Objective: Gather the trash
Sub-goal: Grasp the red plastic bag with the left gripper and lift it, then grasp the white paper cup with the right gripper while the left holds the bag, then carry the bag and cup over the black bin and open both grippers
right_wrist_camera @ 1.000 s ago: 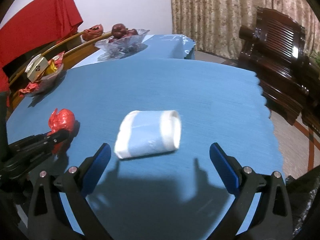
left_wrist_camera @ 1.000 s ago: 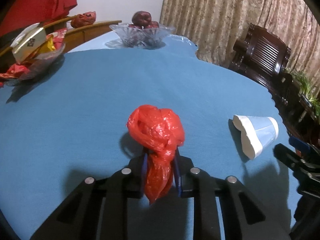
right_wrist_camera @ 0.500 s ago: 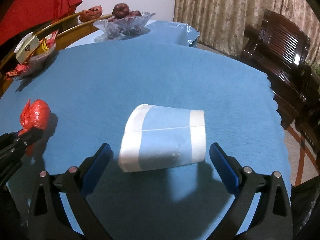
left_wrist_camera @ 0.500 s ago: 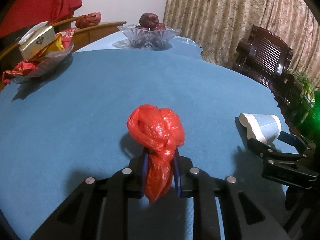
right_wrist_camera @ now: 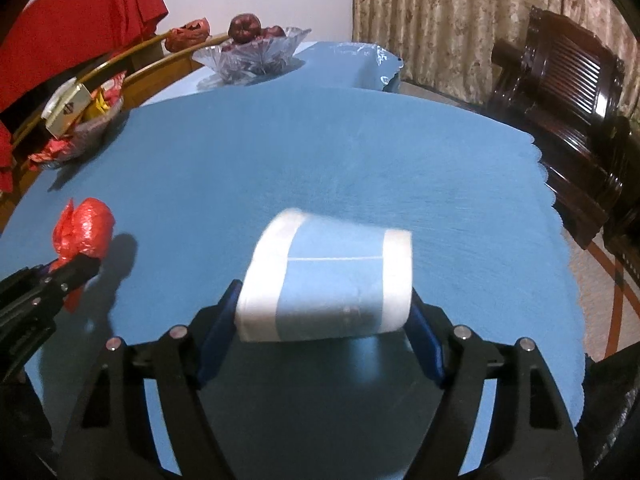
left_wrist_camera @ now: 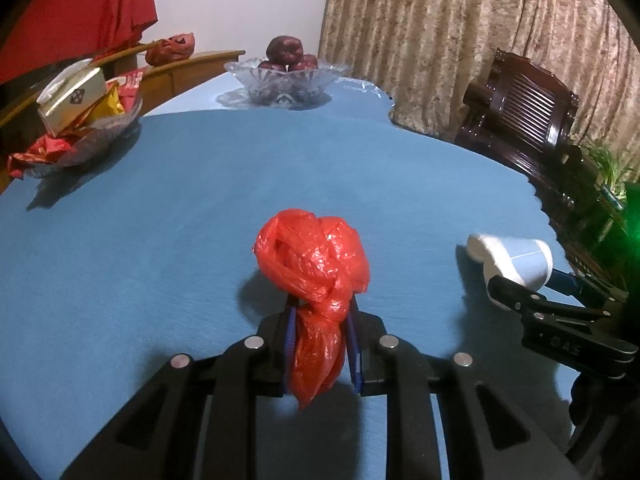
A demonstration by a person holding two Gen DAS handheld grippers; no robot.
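Cup (right_wrist_camera: 326,280) lies on its side on the blue bench (right_wrist_camera: 320,152), long axis crosswise, crushed rim pointing left, pinched end to end by the right gripper (right_wrist_camera: 320,316), while the left gripper (left_wrist_camera: 320,344) clamps the bag (left_wrist_camera: 314,264) by its tail, knot upward.

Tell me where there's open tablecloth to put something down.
Bare blue tablecloth spans the middle, between the paper cup, red bag and fruit bowl. Crowded: the far left by the snack dish, and the near edge around both grippers.
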